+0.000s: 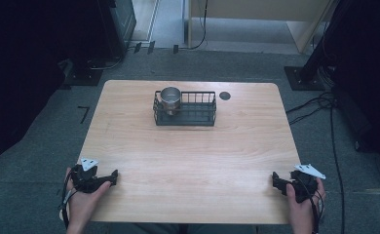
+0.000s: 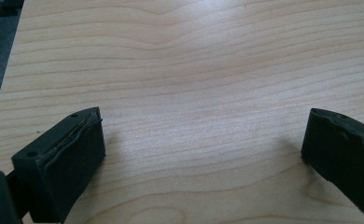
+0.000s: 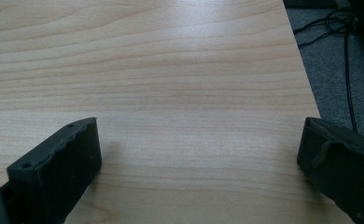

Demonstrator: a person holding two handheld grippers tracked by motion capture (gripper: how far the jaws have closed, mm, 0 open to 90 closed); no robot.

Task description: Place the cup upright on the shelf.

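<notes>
A metal cup point(image 1: 170, 99) stands in the left end of a black wire basket point(image 1: 198, 114) at the far middle of the wooden table point(image 1: 188, 156). My left gripper point(image 1: 114, 176) rests at the table's near left corner, held by a hand, far from the basket. In the left gripper view it point(image 2: 203, 135) is open, with bare wood between its jaws. My right gripper point(image 1: 275, 179) sits at the near right corner, also hand-held. In its own view it point(image 3: 199, 140) is open over bare wood, close to the table's right edge.
A small dark round hole point(image 1: 225, 95) marks the tabletop right of the basket. Cables point(image 1: 324, 105) trail over the grey floor on the right, and dark equipment stands point(image 1: 302, 73) sit beyond the far corners. Cables point(image 3: 343, 42) also lie past the table edge.
</notes>
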